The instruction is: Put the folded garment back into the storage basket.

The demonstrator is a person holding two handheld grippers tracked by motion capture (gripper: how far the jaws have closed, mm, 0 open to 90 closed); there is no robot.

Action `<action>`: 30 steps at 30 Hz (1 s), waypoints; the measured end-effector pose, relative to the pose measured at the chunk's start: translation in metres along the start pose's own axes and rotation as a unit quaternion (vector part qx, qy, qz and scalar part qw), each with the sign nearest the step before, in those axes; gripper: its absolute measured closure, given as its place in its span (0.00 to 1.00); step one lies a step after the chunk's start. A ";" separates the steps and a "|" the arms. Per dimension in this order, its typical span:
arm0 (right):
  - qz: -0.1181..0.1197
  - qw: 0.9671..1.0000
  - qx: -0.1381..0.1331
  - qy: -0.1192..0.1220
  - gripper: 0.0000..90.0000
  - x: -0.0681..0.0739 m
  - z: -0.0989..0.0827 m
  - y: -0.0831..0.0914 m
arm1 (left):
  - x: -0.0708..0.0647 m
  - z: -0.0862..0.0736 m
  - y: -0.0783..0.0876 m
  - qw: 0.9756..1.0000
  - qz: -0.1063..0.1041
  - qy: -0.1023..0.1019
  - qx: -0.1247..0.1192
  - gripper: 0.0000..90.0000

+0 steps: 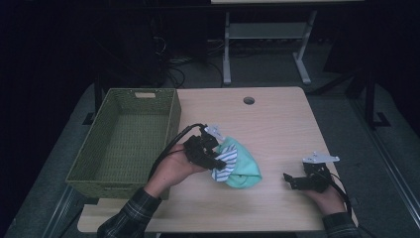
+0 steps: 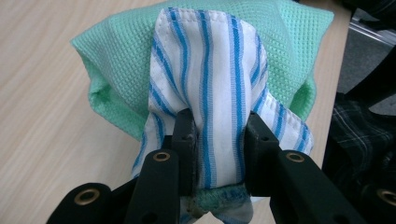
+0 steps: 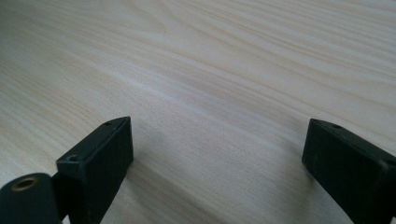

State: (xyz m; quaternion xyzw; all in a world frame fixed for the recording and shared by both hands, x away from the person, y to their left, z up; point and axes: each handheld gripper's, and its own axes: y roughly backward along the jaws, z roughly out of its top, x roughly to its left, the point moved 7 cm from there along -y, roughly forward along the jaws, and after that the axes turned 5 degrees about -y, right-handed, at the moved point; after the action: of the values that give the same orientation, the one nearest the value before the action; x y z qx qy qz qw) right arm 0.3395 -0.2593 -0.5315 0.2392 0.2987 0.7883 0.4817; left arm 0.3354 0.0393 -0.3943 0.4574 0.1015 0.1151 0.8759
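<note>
High view: left gripper pinching a striped cloth bundled with a green cloth, mid-table, just right of the basket. Basket bare inside. Right gripper low over the table near its right edge, well apart from the cloths.

Left gripper view: jaws clamped on the striped cloth, green cloth wrapped behind it; lifted or resting, cannot tell.

Right gripper view: jaws spread wide over bare wood, nothing between.

Judged: grasp made, carry into the basket and release not yet done.
</note>
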 end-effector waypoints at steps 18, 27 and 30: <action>0.000 1.000 -0.001 0.002 0.09 0.000 0.000 0.000 | 0.019 -0.006 0.043 0.999 0.048 0.010 -0.002 0.77; 0.000 1.000 -0.002 0.002 0.09 0.000 0.000 0.000 | 0.030 -0.017 0.063 0.997 0.073 0.021 -0.006 0.77; 0.001 1.000 -0.002 0.001 0.09 0.000 0.000 0.000 | 0.034 -0.021 0.067 0.996 0.081 0.028 -0.006 0.77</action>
State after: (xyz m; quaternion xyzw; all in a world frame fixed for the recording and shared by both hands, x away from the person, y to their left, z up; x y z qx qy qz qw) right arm 0.3399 -0.2593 -0.5315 0.2375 0.2981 0.7894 0.4812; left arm 0.3547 0.1028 -0.3532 0.4556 0.0879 0.1986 0.8633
